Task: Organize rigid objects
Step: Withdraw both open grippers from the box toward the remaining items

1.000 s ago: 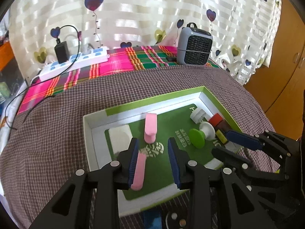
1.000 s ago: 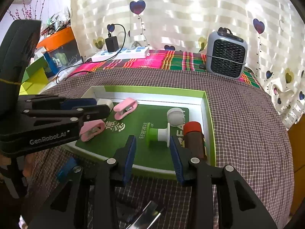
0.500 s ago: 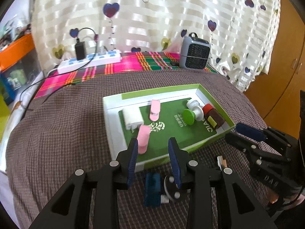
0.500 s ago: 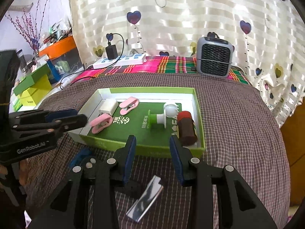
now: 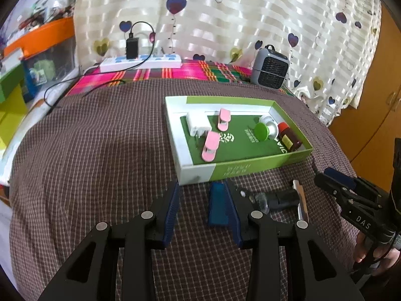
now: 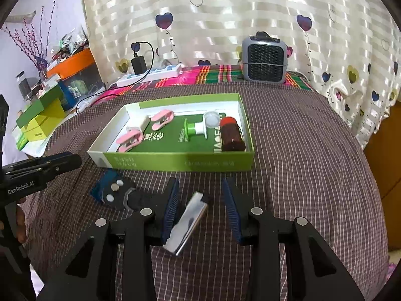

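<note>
Left tool (image 5: 201,200), jaws opening and empty, should straddle the blue block (image 5: 217,207); right tool (image 6: 200,202), apart, hovers over a silver bar (image 6: 186,227).

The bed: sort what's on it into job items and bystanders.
Job:
green box
pink clips
white charger
green spool
brown bottle
blue block
silver bar
black gadget

Lying about:
heater
power strip
black adapter
</note>
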Demonstrator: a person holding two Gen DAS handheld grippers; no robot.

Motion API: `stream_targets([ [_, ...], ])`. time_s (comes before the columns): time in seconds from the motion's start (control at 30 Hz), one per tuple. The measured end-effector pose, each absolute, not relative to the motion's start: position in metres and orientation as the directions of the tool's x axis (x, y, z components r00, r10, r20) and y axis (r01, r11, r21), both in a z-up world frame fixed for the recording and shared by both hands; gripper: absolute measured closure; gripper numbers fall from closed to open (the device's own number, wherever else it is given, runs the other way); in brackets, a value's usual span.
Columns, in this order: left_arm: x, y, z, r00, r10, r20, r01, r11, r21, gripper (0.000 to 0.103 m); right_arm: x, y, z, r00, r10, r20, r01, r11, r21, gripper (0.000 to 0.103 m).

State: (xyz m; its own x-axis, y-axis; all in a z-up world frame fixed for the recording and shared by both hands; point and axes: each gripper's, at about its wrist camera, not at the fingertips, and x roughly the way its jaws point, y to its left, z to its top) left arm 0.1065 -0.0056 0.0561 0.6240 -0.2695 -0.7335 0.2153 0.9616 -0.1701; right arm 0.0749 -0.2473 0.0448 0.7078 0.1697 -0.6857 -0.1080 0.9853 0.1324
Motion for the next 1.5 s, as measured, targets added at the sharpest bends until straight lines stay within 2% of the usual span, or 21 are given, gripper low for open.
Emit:
stream_targets([
  [0.1,0.102,0.000,0.051,0.620,-0.273,-0.735,0.204,0.961,-0.185,0.067,0.069,-0.247,0.039,0.699,0.172,-0.695,-0.104,0.985,0.139,0.059],
  [0.13,0.101,0.002,0.049,0.619,-0.273,-0.737,0.200,0.962,-0.188,0.067,0.068,-0.247,0.037,0.695,0.173,-0.698,-0.104,0.985,0.141,0.051],
  [0.17,0.099,0.004,0.046,0.617,-0.274,-0.738,0.197,0.961,-0.192,0.067,0.066,-0.246,0.036,0.692,0.174,-0.701,-0.103,0.984,0.143,0.048],
  [0.47,0.092,0.009,0.032,0.590,-0.282,-0.756,0.195,0.959,-0.205,0.066,0.060,-0.235,0.020,0.659,0.184,-0.730,-0.100,0.983,0.157,0.048],
  [0.87,0.093,0.013,0.023,0.570,-0.312,-0.760,0.210,0.950,-0.233,0.065,0.068,-0.227,0.006,0.624,0.087,-0.776,-0.054,0.996,0.068,0.048],
  [1.4,0.106,0.002,0.017,0.539,-0.337,-0.772,0.243,0.940,-0.241,0.065,0.073,-0.235,0.004,0.630,0.030,-0.776,-0.011,1.000,0.029,0.048],
  [1.5,0.109,-0.002,0.015,0.533,-0.341,-0.774,0.251,0.938,-0.240,0.065,0.073,-0.237,0.005,0.632,0.020,-0.775,-0.008,1.000,0.020,0.054],
])
